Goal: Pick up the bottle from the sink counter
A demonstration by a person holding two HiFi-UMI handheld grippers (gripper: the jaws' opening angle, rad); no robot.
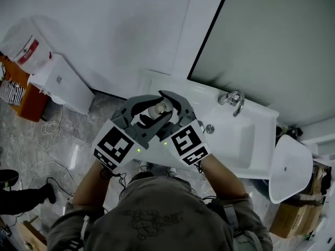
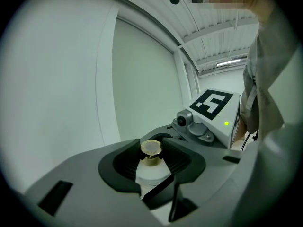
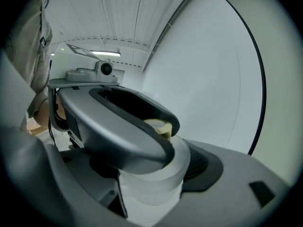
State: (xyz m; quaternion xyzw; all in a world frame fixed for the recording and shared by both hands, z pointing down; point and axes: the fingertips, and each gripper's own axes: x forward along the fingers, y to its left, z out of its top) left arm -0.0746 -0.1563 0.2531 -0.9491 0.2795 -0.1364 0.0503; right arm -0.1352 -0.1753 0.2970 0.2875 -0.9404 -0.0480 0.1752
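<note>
A white bottle (image 1: 160,108) with a tan cap hangs in the air above the left end of the sink counter (image 1: 157,82), clasped from both sides. My left gripper (image 1: 152,112) and right gripper (image 1: 170,107) meet around it, jaws interlaced. In the left gripper view the bottle (image 2: 152,170) stands upright between the dark pads, with the left gripper (image 2: 152,162) shut on it below the cap. In the right gripper view the bottle (image 3: 154,176) fills the gap of the right gripper (image 3: 151,186), and a jaw of the left gripper (image 3: 118,126) crosses in front of it.
The white basin (image 1: 238,140) with a chrome faucet (image 1: 234,99) lies to the right, under a large mirror (image 1: 272,41). A white bin (image 1: 60,82), orange boxes (image 1: 29,101) and cables (image 1: 49,127) are on the floor at the left. A white dish-shaped object (image 1: 289,167) stands at the right.
</note>
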